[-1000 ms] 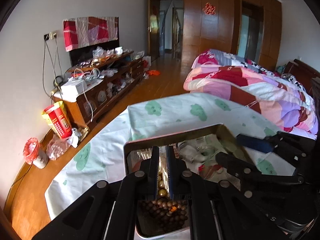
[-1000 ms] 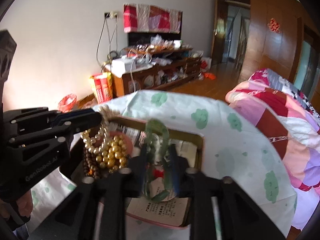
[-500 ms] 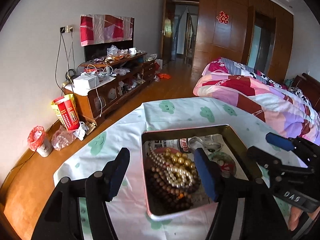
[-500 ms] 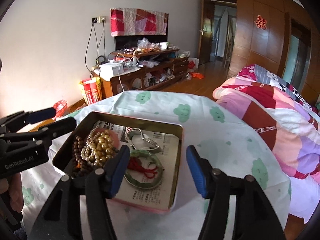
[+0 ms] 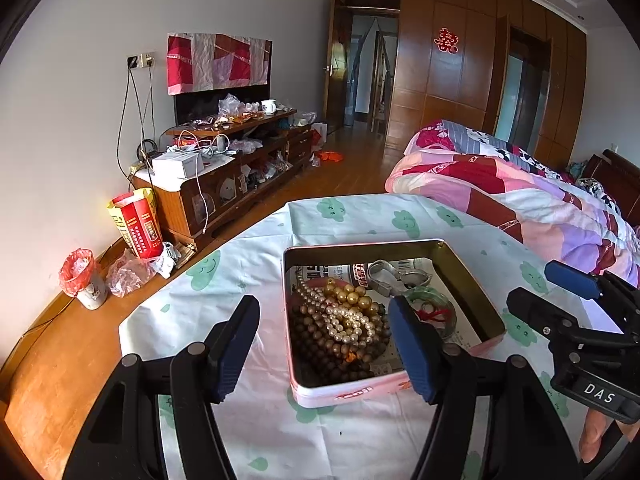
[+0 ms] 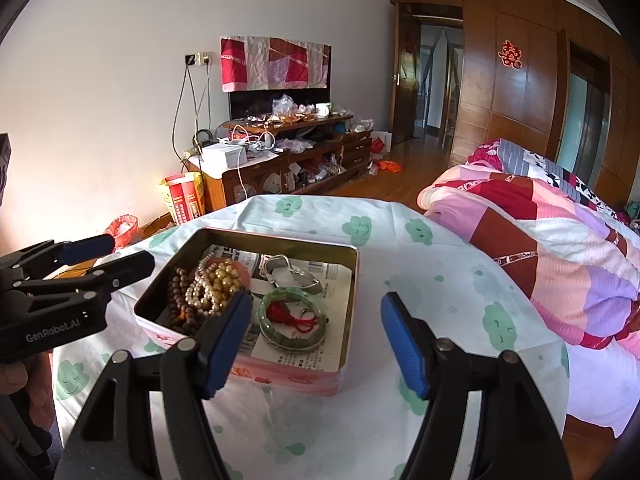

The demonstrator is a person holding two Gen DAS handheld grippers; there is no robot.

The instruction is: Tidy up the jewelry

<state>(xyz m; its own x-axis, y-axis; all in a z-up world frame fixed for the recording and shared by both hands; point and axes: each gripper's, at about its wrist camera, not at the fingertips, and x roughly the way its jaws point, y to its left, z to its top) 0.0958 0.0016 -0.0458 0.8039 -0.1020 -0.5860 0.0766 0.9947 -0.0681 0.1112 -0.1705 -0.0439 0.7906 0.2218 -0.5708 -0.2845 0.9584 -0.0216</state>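
Observation:
A pink tin box (image 5: 352, 390) (image 6: 296, 376) stands on the table with jewelry in it: a heap of pearl and gold bead necklaces (image 5: 348, 312) (image 6: 212, 284) over dark wooden beads (image 5: 320, 344), a silver bangle (image 5: 396, 276) (image 6: 288, 272) and a green jade bangle with a red cord (image 5: 434, 310) (image 6: 294, 316). My left gripper (image 5: 324, 344) is open and empty, above the box's near left side. My right gripper (image 6: 316, 340) is open and empty, above the box's near right side.
The table wears a white cloth with green clouds (image 6: 420, 272). A bed with a pink quilt (image 6: 552, 248) lies to the right. A cluttered wooden TV cabinet (image 5: 232, 176) stands along the left wall, with a red-and-yellow bag (image 5: 136, 222) and a small bin (image 5: 82, 280) on the floor.
Both grippers have opened and pulled back from the box. The necklaces held by the left and the green bangle held by the right now lie in the box.

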